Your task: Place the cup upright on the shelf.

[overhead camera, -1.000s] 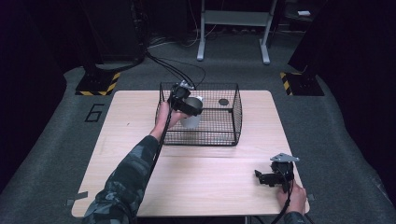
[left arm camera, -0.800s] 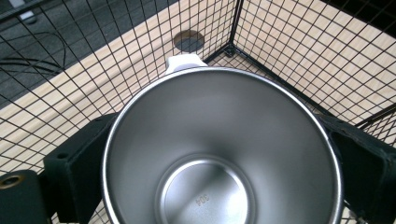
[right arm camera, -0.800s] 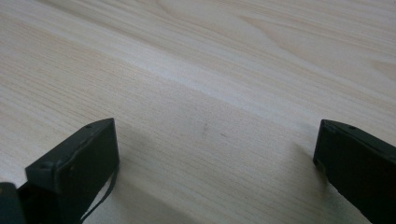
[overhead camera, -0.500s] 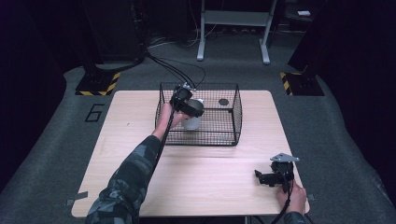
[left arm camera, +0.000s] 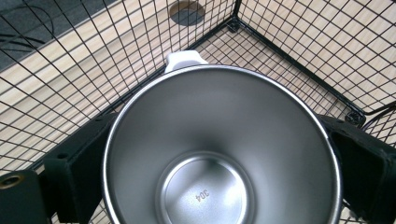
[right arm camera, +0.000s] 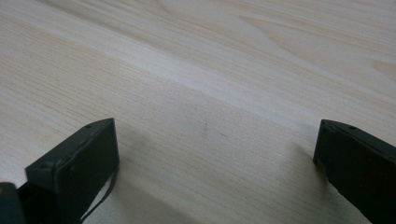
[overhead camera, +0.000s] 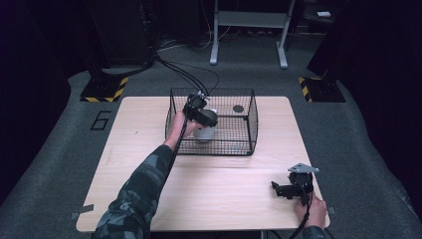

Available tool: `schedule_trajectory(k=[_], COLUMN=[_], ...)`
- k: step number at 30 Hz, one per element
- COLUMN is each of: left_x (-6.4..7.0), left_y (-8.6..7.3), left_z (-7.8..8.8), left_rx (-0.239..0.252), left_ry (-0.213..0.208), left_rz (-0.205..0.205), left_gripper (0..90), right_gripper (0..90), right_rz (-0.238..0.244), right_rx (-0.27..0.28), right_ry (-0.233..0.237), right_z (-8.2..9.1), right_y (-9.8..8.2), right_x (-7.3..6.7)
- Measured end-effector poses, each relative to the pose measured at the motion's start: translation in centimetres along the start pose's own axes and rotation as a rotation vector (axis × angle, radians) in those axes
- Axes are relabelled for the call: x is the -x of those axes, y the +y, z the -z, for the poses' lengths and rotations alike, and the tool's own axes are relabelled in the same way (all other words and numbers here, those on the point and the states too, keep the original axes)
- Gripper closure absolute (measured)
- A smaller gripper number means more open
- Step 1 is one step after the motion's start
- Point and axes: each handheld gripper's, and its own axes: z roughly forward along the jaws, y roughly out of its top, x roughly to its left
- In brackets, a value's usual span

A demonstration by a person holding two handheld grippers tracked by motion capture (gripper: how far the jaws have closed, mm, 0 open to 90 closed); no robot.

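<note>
A steel cup [overhead camera: 205,130] with a white outside and a white handle [left arm camera: 186,59] sits upright inside a black wire basket [overhead camera: 249,130] at the table's far middle. My left gripper [overhead camera: 204,119] reaches in from the basket's left side and is shut on the cup. In the left gripper view its black jaws press the cup's [left arm camera: 219,140] two sides, and I look down into the empty shiny inside. My right gripper [overhead camera: 280,190] rests low over the table's front right, jaws wide apart with bare wood between them [right arm camera: 215,154].
A dark round spot [overhead camera: 238,108] lies on the basket floor at its far right, also seen through the mesh [left arm camera: 187,11]. The wooden table [overhead camera: 149,194] stretches between basket and front edge. Cables [overhead camera: 184,74] trail off the far edge to the floor.
My left gripper and the cup have sunk slightly lower into the basket. The right gripper has stayed where it was.
</note>
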Motion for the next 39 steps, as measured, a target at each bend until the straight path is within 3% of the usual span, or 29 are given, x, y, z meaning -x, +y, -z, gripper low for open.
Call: schedule_trajectory(k=[15,16,20,39], left_x=[-0.2,-0.1,-0.3,-0.2], left_y=[-0.2,-0.3,-0.3,-1.7], left_z=[-0.8,-0.9,-0.7,0.2], left_rx=[-0.056,-0.040,-0.062,-0.060], left_ry=[-0.015,-0.011,-0.018,-0.016], left_rz=[-0.007,0.006,-0.005,-0.005], left_gripper=[6.0,6.0,6.0,5.7], right_gripper=[0.0,0.0,0.0,0.0], right_rz=[-0.001,-0.002,-0.001,0.000], right_rx=[0.000,0.000,0.000,0.000], right_ry=[0.001,0.001,0.001,0.000], right_z=[0.0,0.0,0.0,0.0], right_y=[0.0,0.0,0.0,0.0], right_x=[0.0,0.0,0.0,0.0])
